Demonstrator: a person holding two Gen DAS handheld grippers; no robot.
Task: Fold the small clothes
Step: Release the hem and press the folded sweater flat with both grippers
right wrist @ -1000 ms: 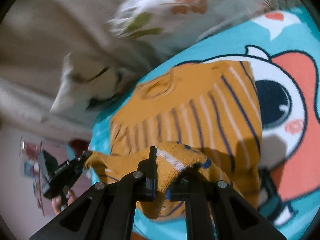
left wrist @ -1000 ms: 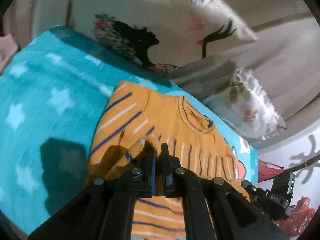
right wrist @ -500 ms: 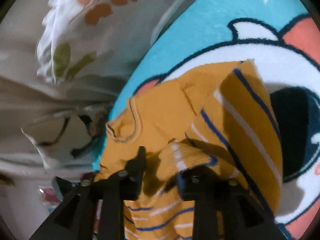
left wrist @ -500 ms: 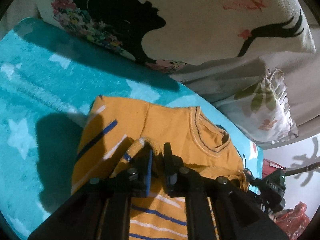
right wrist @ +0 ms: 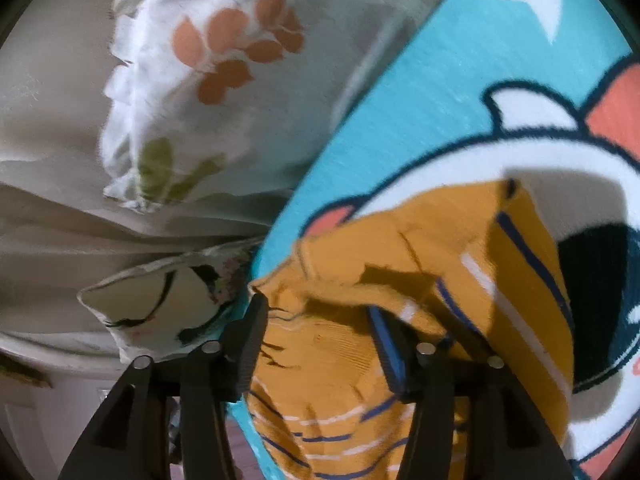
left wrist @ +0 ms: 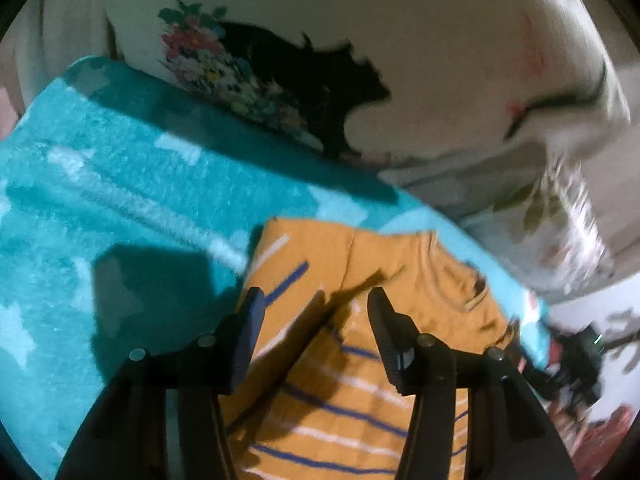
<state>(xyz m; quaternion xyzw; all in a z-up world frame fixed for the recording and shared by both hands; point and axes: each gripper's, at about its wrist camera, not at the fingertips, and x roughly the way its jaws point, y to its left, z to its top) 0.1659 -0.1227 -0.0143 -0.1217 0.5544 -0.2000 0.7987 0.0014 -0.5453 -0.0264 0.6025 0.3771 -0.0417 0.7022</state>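
A small mustard-yellow shirt point(left wrist: 360, 360) with blue and white stripes lies folded over itself on the teal blanket point(left wrist: 120, 200), its collar toward the pillows. My left gripper point(left wrist: 316, 308) hovers over the shirt's folded part; its jaws are opening and the pads press on nothing. In the right wrist view the same shirt point(right wrist: 400, 260) lies on the blanket's cartoon print point(right wrist: 520, 160). My right gripper point(right wrist: 316, 316) stands over the shirt near its collar; its jaws are opening too, with cloth lying loose below and between them.
A cream pillow with a black silhouette and flowers point(left wrist: 320, 60) and a leaf-print pillow point(right wrist: 208, 92) lie just beyond the shirt. The blanket's edge point(right wrist: 272, 240) drops off beside the right gripper. Red bags point(left wrist: 600, 436) sit at far right.
Both grippers, shut on folds of the shirt a second ago, have carried them toward the collar, lowered them and let go; their jaws now stand apart and the cloth lies flat.
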